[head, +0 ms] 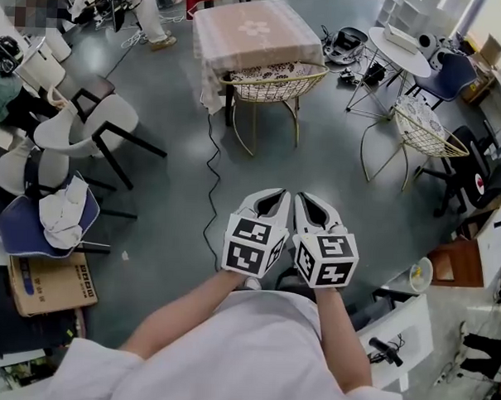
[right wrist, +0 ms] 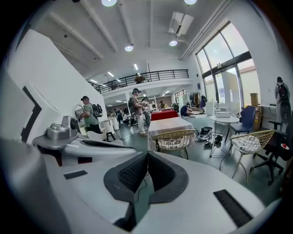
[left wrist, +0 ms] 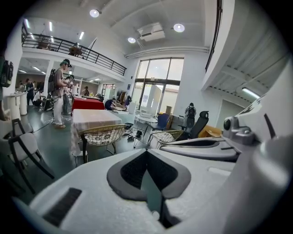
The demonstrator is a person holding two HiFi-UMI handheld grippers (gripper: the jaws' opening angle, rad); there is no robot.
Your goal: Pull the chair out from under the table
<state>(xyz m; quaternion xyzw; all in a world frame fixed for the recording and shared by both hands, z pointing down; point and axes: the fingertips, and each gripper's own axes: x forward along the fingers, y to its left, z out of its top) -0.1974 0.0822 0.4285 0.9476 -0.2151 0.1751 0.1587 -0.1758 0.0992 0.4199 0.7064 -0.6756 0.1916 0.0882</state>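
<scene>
A gold wire chair (head: 272, 82) with a patterned cushion stands pushed against the near side of a square table under a pinkish cloth (head: 254, 29). The same chair (left wrist: 103, 135) (right wrist: 176, 138) and table (left wrist: 91, 118) (right wrist: 169, 124) show ahead in both gripper views. My left gripper (head: 271, 196) and right gripper (head: 308, 199) are held side by side in front of my body, well short of the chair. Both are shut, pads together, with nothing between them.
A black cable (head: 210, 172) trails over the grey floor from the table toward me. A second wire chair (head: 423, 132) and a round white table (head: 398, 48) stand at the right. White chairs (head: 71, 129) and a cardboard box (head: 48, 284) sit at the left. People stand at the back.
</scene>
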